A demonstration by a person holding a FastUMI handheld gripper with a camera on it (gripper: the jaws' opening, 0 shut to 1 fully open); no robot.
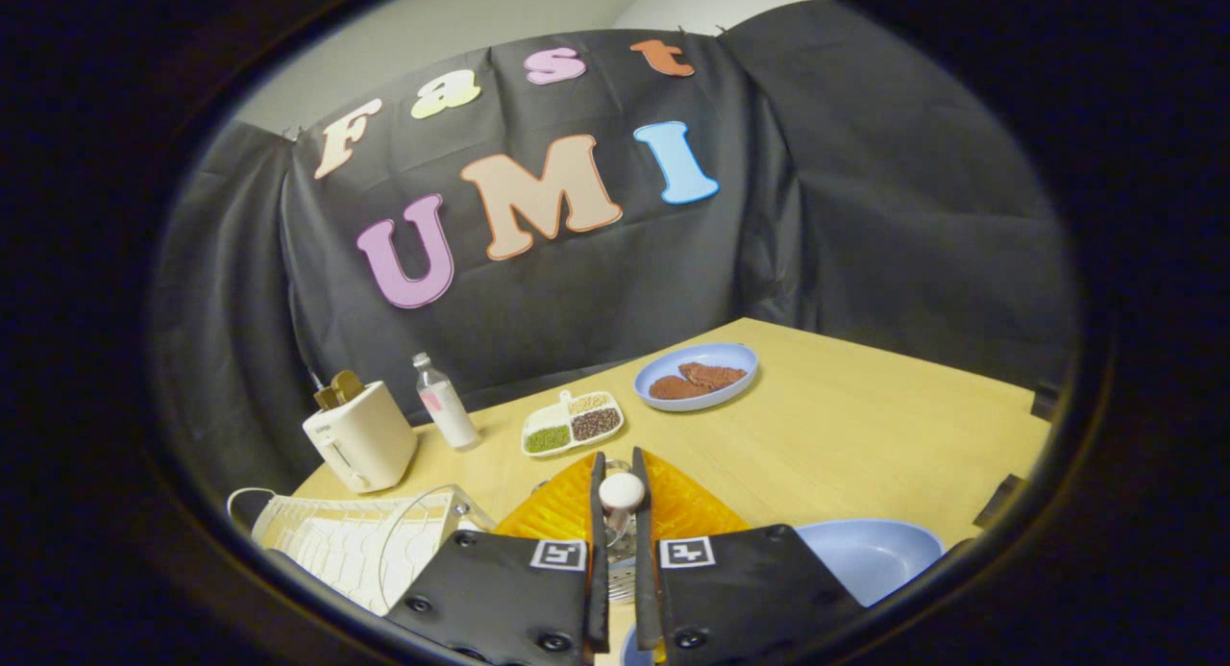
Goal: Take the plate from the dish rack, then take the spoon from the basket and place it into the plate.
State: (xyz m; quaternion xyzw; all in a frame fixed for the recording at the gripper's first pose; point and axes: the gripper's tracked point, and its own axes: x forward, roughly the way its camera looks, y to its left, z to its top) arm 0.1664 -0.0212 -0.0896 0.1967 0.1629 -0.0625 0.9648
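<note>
Fingers (615, 488) drawn narrow, clamped on the spoon (621, 501) from both sides, its round pale handle end standing up between the tips and its metal part hanging down in the gap below. Held over the orange basket (562, 507), which sits at the near edge of the table (846, 435), right under the fingertips. Beside the basket toward the table's near right corner, the blue plate (870, 555), lying flat and bare, partly hidden behind the gripper's body. On the other side of the basket, at the table's near left corner, the white wire dish rack (356, 541), touching or nearly touching the basket; cannot tell which.

Farther along the left edge, a cream toaster (360, 435) with brown slices sticking out of its slots. Just beside it, toward the middle of the table, a small clear bottle (447, 402) standing upright with a pale cap. Beyond the fingertips, a white divided dish (573, 422) with green, dark and pale grains in separate sections. Near that, close to the far edge of the table, a second blue plate (697, 376) with two brown flat pieces of food on it. Wood-toned tabletop bare between this far plate and the right edge.
</note>
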